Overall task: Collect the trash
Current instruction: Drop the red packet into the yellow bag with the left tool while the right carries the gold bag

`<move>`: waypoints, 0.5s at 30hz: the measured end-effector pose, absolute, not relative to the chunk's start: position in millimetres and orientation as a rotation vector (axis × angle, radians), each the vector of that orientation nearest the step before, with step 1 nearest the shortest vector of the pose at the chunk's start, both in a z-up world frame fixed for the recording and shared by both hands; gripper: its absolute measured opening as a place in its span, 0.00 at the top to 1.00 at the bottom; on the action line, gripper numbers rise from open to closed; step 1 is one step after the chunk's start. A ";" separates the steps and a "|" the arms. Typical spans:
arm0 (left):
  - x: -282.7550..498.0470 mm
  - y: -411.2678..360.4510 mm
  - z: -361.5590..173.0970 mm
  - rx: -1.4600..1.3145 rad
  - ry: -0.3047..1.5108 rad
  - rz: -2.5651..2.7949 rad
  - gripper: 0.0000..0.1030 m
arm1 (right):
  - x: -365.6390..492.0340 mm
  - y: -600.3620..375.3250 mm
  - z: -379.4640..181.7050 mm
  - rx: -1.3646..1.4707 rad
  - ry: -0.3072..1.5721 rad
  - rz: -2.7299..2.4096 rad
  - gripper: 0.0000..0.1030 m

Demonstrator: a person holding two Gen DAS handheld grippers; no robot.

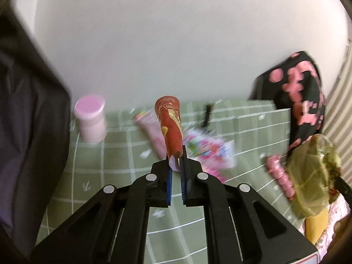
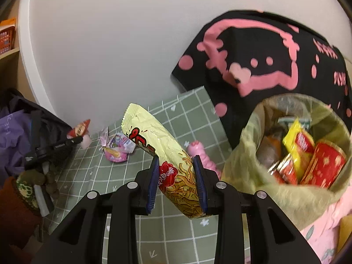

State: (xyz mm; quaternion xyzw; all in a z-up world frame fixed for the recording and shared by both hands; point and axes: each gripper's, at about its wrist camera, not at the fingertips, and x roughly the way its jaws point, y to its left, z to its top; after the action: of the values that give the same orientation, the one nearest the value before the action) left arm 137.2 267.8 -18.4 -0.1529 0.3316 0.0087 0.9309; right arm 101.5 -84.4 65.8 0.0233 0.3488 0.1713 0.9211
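Observation:
My left gripper (image 1: pixel 177 164) is shut on the lower end of a red-brown cone wrapper (image 1: pixel 170 125), which stands up above the green checked cloth (image 1: pixel 114 158). In the right wrist view my right gripper (image 2: pixel 176 167) is shut on a pale yellow noodle packet (image 2: pixel 164 151) that slants up to the left. A bin lined with a yellowish-green bag (image 2: pixel 292 154) stands just right of it, holding several red and yellow wrappers. The same bag (image 1: pixel 308 176) shows at the right edge of the left wrist view. Pink and purple wrappers (image 2: pixel 116 149) lie on the cloth.
A pink lidded jar (image 1: pixel 91 121) stands at the back left by the white wall. A black cloth with pink print (image 2: pixel 264 61) hangs behind the bin. Dark clothing (image 2: pixel 26 136) is piled at the left. A pink ribbed object (image 2: pixel 204 156) lies near the bin.

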 end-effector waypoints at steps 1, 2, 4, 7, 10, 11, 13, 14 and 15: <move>137.8 261.1 -9.4 -0.299 0.662 -0.001 0.94 | 103.5 -86.1 69.5 0.042 0.706 0.346 0.71; 138.4 251.7 1.4 -0.280 0.639 -0.027 0.94 | 106.0 -90.0 75.7 0.035 0.687 0.332 0.71; 143.8 232.6 19.3 -0.237 0.613 -0.071 0.94 | 108.7 -97.8 83.8 0.027 0.664 0.309 0.71; 155.6 186.9 51.8 -0.143 0.573 -0.169 0.94 | 109.7 -117.5 97.9 0.017 0.625 0.251 0.71; 168.1 141.0 76.3 -0.085 0.534 -0.273 0.94 | 109.1 -147.2 111.6 0.037 0.592 0.173 0.71; 172.0 126.9 82.2 -0.079 0.528 -0.305 0.94 | 107.6 -159.5 116.4 0.046 0.582 0.141 0.71; 177.5 99.5 92.4 -0.072 0.520 -0.373 0.94 | 105.2 -179.6 123.2 0.058 0.570 0.085 0.71; 180.7 81.3 96.7 -0.056 0.519 -0.410 0.94 | 103.3 -190.9 127.0 0.066 0.564 0.058 0.71; 182.3 65.3 99.5 -0.035 0.515 -0.440 0.94 | 102.0 -200.5 130.1 0.072 0.560 0.034 0.71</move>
State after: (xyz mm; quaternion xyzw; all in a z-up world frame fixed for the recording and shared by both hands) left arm 182.3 65.3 99.5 -0.0173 0.2524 -0.2157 0.9431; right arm 102.0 -200.5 130.1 0.0356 0.2764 0.0166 0.9602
